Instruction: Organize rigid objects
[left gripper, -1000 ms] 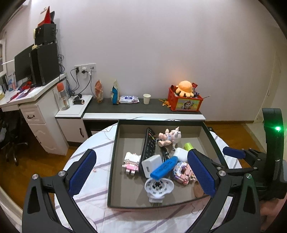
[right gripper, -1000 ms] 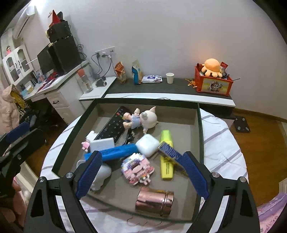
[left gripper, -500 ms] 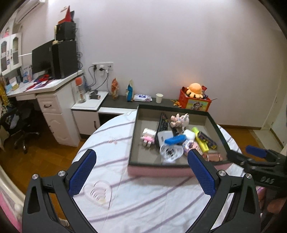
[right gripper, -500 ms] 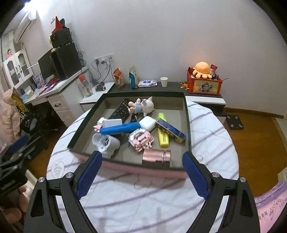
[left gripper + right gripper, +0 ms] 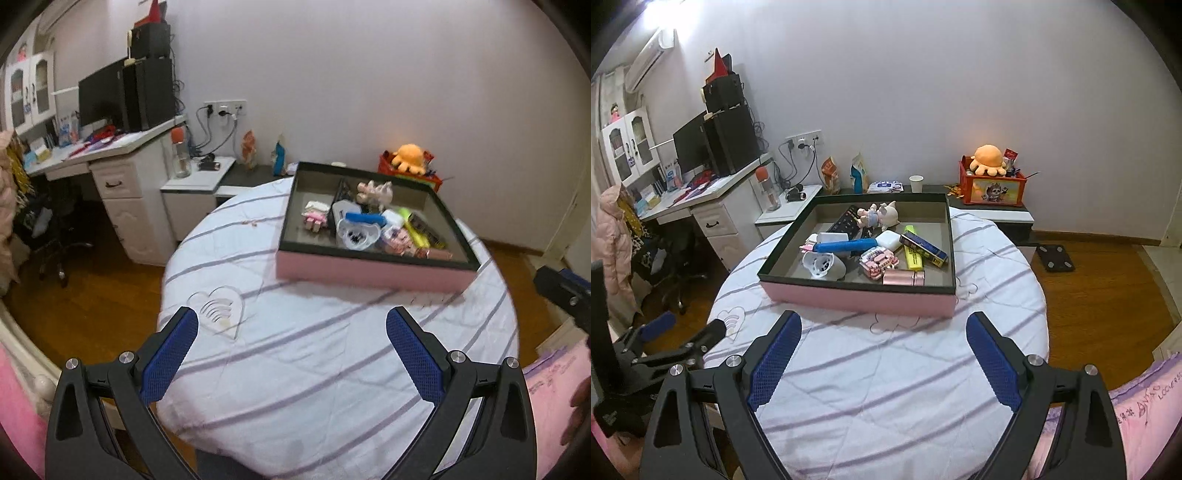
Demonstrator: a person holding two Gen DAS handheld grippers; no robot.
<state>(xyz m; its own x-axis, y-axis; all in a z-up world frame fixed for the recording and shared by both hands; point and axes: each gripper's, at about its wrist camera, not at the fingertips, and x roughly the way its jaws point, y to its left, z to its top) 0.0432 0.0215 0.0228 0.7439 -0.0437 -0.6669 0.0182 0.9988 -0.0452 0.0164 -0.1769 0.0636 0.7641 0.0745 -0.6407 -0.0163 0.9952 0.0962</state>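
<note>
A pink-sided box with a dark rim [image 5: 373, 271] [image 5: 857, 295] sits on the far half of a round table. It holds a black remote [image 5: 846, 223], a pig doll [image 5: 882, 216], a blue bar [image 5: 846, 244], a white fan [image 5: 823, 266], a yellow highlighter [image 5: 913, 254], a pink block toy [image 5: 877, 260], a rose metal cylinder [image 5: 904, 277] and other small items. My left gripper [image 5: 291, 345] is open and empty over the near table. My right gripper [image 5: 882, 356] is open and empty, also well short of the box.
The table has a white striped cloth [image 5: 886, 369] with a heart patch [image 5: 218, 312]. A white desk with monitor [image 5: 698, 147] stands left. A low shelf behind holds a red box with an orange plush [image 5: 991, 181]. Wood floor lies around, with a scale [image 5: 1054, 258].
Both grippers have pulled back from over the box toward the near edge of the table. The box and its contents now look farther away. Both stayed open.
</note>
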